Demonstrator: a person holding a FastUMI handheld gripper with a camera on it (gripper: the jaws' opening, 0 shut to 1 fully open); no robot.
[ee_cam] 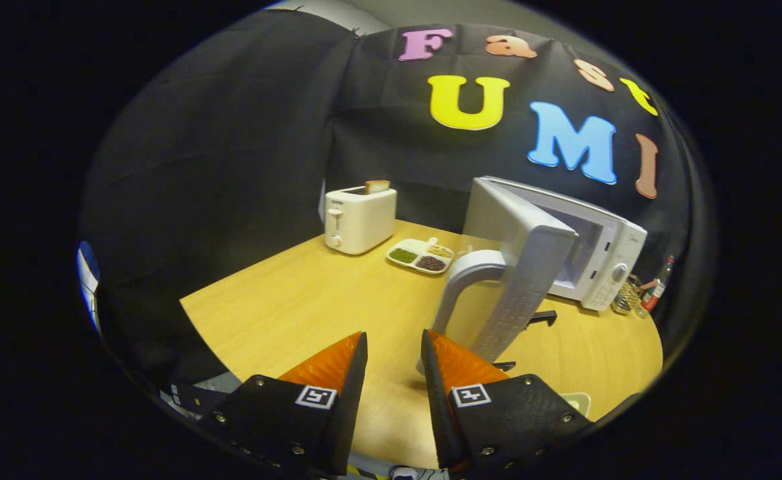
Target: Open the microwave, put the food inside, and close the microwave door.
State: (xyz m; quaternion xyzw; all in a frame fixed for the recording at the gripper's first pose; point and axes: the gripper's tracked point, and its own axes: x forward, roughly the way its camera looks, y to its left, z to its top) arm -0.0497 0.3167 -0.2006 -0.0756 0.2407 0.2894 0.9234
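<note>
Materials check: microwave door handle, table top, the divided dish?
Microwave door handle: looks like moulded plastic, matte silver-grey, soft sheen only. Table top: light wood grain, smooth, probably laminate or veneer. Divided dish: white, glossy, plastic or ceramic; can't tell which. The tool is open, fingers empty, just short of the handle.

Parted fingers beside microwave door
</note>
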